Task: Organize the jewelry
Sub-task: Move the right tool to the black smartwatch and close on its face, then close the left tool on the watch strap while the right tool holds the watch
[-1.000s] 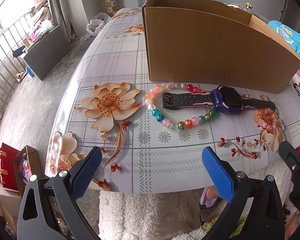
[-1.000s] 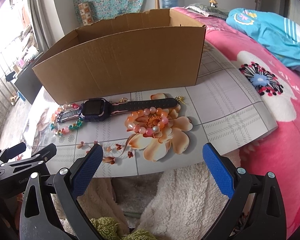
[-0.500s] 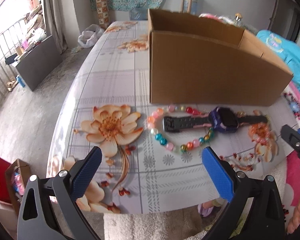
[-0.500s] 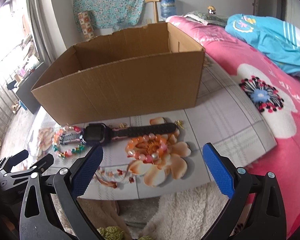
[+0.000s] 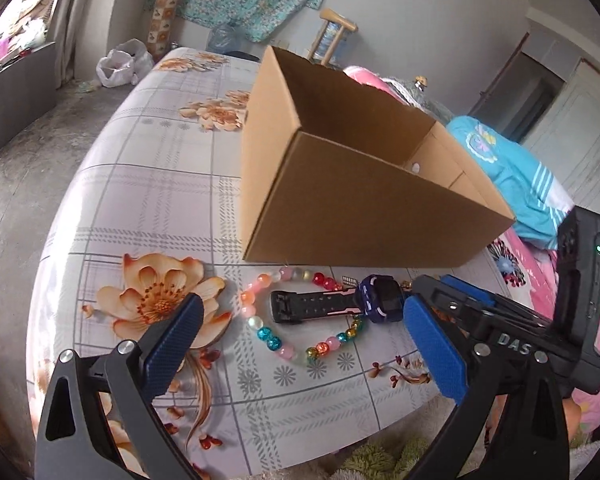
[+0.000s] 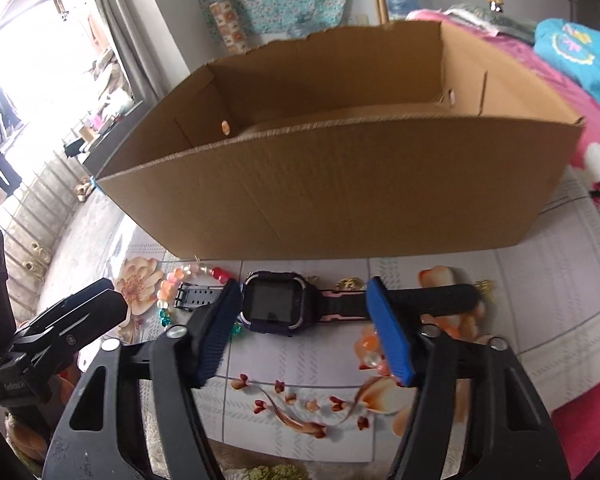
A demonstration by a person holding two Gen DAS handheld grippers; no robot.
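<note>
**Watch lies crosswise between the closing right tongs**

A flowered table [image 6: 540,280] is seen, and on it an open cardboard box [image 6: 340,184] is set with its long front wall facing both cameras. The jewelry is laid on the table just in front of that wall: a dark watch [image 6: 274,306], a multicoloured bead bracelet [image 5: 284,344] looped around the watch's left strap, and a peach bead bracelet [image 6: 370,350] near its right strap, partly hidden behind a blue pad.

The watch is stretched flat, its long axis running side to side, parallel to the box front and across the line along which the right gripper [image 6: 304,330] points. In the right wrist view the watch face is framed between the two blue pads, one at each side of the face and over the straps. The jaws are closing, with the watch between them; the pads are not yet seen pressing on it. Whether they are down at table level cannot be told.

The left gripper [image 5: 300,344] is held spread wide and empty, back from the table edge, with the multicoloured bracelet ahead of it. The right gripper is judged the nearer to the watch. Since the pads close along the strap's length, it is judged that the watch case, not the band, would be caught.
</note>
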